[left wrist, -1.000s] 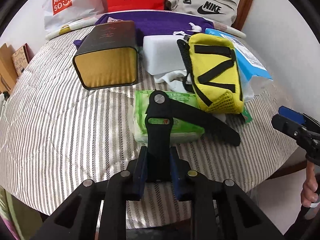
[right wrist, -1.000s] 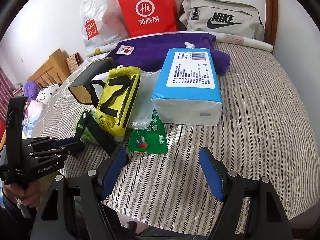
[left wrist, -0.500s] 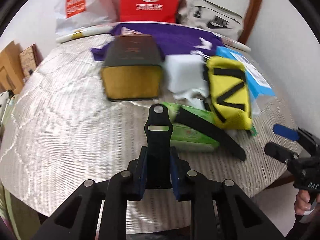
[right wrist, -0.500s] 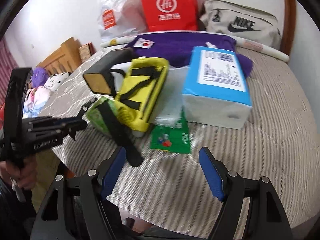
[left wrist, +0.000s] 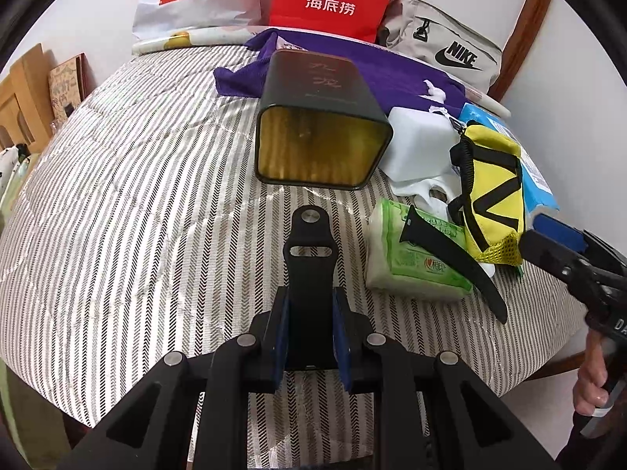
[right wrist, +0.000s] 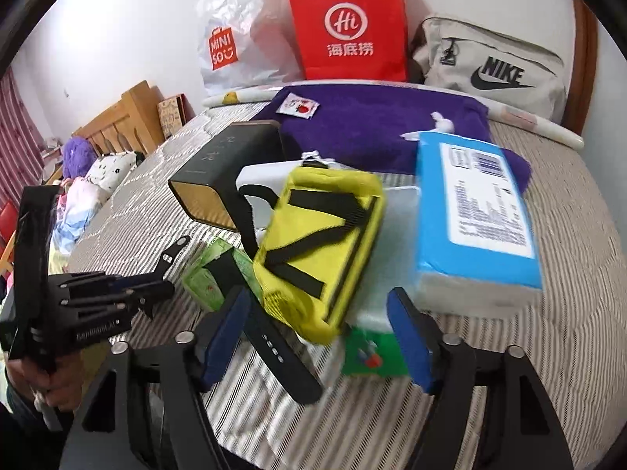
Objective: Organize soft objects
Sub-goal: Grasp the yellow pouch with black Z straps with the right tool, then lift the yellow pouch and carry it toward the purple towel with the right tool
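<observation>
My left gripper (left wrist: 309,333) is shut on a black watch strap piece (left wrist: 309,250), held over the striped bed cover in front of the black tin (left wrist: 325,121), whose gold open end faces me. A second black strap (left wrist: 450,262) lies across a green tissue pack (left wrist: 411,258). A yellow pouch (right wrist: 321,243) with black straps lies just beyond my right gripper (right wrist: 317,337), which is open and empty. The left gripper also shows in the right wrist view (right wrist: 153,290), at the left.
A blue tissue pack (right wrist: 474,215), a white block (left wrist: 419,141), a purple towel (right wrist: 372,125), a red bag (right wrist: 348,27), a white Miniso bag (right wrist: 235,39) and a grey Nike bag (right wrist: 493,74) lie further back. The bed's front edge (left wrist: 529,360) is close.
My left gripper carried the strap piece left, off the green pack, toward the tin's open end. My right gripper moved forward and left toward the yellow pouch.
</observation>
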Demonstrator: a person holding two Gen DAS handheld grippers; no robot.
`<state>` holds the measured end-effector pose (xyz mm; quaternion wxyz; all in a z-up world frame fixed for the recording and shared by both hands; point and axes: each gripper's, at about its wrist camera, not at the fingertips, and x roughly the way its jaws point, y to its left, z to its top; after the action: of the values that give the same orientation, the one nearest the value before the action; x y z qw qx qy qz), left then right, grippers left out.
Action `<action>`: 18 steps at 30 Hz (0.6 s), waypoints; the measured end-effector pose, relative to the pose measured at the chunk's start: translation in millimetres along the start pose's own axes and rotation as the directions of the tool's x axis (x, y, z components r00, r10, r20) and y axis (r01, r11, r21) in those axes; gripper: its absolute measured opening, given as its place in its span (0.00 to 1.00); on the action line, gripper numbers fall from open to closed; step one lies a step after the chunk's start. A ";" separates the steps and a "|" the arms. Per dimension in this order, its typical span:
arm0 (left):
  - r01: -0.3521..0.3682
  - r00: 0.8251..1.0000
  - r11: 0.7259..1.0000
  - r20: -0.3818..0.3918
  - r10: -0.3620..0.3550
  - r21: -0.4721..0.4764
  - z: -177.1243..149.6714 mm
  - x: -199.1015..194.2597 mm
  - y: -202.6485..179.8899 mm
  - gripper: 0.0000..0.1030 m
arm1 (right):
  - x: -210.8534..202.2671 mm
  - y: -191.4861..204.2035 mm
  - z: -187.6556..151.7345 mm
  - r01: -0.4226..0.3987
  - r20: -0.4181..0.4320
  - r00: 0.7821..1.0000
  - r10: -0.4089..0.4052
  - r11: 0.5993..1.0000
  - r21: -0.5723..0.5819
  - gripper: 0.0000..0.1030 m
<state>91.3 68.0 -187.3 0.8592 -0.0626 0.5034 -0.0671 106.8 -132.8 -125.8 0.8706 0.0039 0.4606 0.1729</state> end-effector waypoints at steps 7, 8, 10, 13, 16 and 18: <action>0.040 0.999 0.999 0.002 -0.040 -0.005 0.8 0.5 6.7 0.19 | 31.2 19.4 6.9 0.098 -0.044 0.994 -0.100 0.994 -0.042 0.71; 0.045 0.999 0.999 0.004 -0.045 -0.005 0.8 0.7 7.4 0.19 | 31.0 23.3 7.7 0.112 -0.023 0.993 -0.114 0.992 -0.062 0.64; 0.054 0.999 0.998 0.005 -0.054 -0.006 0.5 0.5 9.5 0.19 | 26.2 28.5 8.9 0.103 0.003 0.995 -0.103 0.991 -0.084 0.58; 0.065 0.998 0.998 0.008 -0.064 -0.010 0.8 0.8 11.5 0.19 | 12.4 30.0 11.5 0.045 0.049 0.998 -0.041 0.996 -0.075 0.55; 0.066 0.998 0.998 0.009 -0.066 -0.007 0.6 1.0 11.2 0.19 | -0.2 28.1 12.8 -0.016 0.078 0.997 0.020 0.998 -0.054 0.53; 0.069 0.998 0.998 0.008 -0.069 -0.013 0.8 0.8 12.1 0.19 | -10.2 24.7 14.3 -0.057 0.094 0.994 0.060 0.998 -0.037 0.53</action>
<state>93.0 79.8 -189.7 0.8578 -0.0860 0.4980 -0.0932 105.6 -110.5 -105.3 0.8861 0.0105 0.4151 0.2058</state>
